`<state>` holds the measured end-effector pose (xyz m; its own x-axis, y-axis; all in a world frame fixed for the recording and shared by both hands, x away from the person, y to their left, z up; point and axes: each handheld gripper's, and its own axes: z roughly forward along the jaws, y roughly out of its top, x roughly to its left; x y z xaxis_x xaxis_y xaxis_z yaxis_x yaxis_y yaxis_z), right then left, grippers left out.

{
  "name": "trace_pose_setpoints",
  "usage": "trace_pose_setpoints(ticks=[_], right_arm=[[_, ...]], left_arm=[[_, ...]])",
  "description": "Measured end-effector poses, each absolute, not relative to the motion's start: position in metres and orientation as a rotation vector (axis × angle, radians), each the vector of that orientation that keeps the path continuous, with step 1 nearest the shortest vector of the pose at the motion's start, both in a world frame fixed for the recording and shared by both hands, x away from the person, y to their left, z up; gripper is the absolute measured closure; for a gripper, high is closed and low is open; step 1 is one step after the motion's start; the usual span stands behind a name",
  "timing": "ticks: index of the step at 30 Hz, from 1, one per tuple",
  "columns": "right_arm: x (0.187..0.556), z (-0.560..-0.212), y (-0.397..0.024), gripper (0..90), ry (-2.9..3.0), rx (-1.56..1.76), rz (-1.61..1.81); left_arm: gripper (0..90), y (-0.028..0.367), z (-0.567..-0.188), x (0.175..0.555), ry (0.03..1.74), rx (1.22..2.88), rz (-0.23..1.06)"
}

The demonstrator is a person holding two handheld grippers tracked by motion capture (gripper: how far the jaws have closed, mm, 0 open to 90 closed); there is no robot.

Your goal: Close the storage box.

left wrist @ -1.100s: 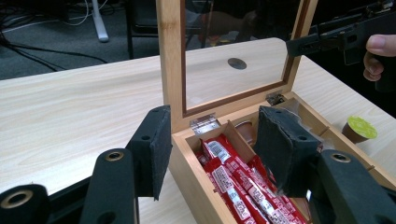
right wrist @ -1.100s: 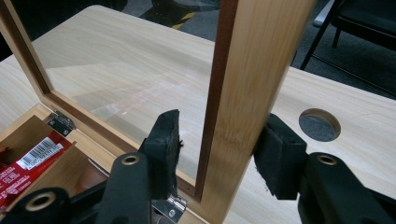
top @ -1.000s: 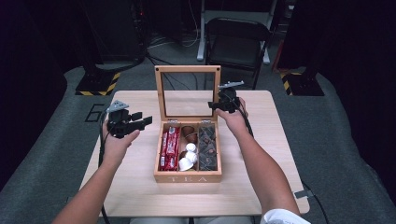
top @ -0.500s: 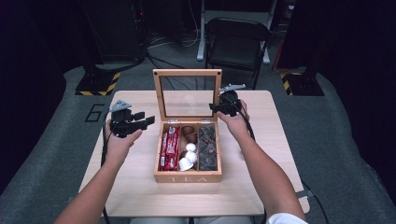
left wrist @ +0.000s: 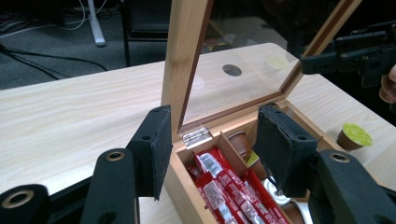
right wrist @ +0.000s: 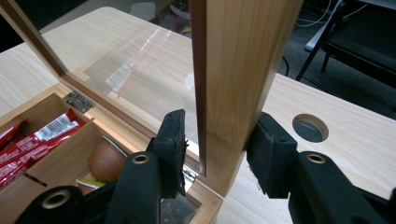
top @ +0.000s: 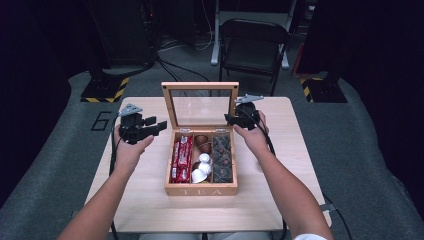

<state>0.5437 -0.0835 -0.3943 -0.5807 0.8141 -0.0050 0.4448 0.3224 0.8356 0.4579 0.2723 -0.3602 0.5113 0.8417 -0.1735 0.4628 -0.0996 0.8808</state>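
While my right hand-held gripper (right wrist: 215, 154) has just been closing around the lid (right wrist: 243, 70) frame, not clearly clamped yet | left hand-held gripper (left wrist: 212, 149) half open, empty | tea box (top: 201, 190) mid-desk (top: 300, 190), lid upright | looks ready to close it

A light wooden table (top: 295, 165) stands on grey carpet, with a round cable hole (right wrist: 310, 127) near its far edge. At its centre sits an open wooden tea box (top: 201, 189), its glass lid upright. A brown coffee pod with a green top (left wrist: 354, 136) rests on the tabletop just beside the box.
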Motion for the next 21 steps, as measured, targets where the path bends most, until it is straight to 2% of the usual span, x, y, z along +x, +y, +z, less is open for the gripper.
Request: trace_pose_setpoints(ticks=[21], right_arm=[[0.531, -0.396, -0.085, 58.2, 2.157, 1.063, 1.161]], left_arm=[[47.2, 0.263, -0.336, 0.471, 1.088, 1.759, 0.493]])
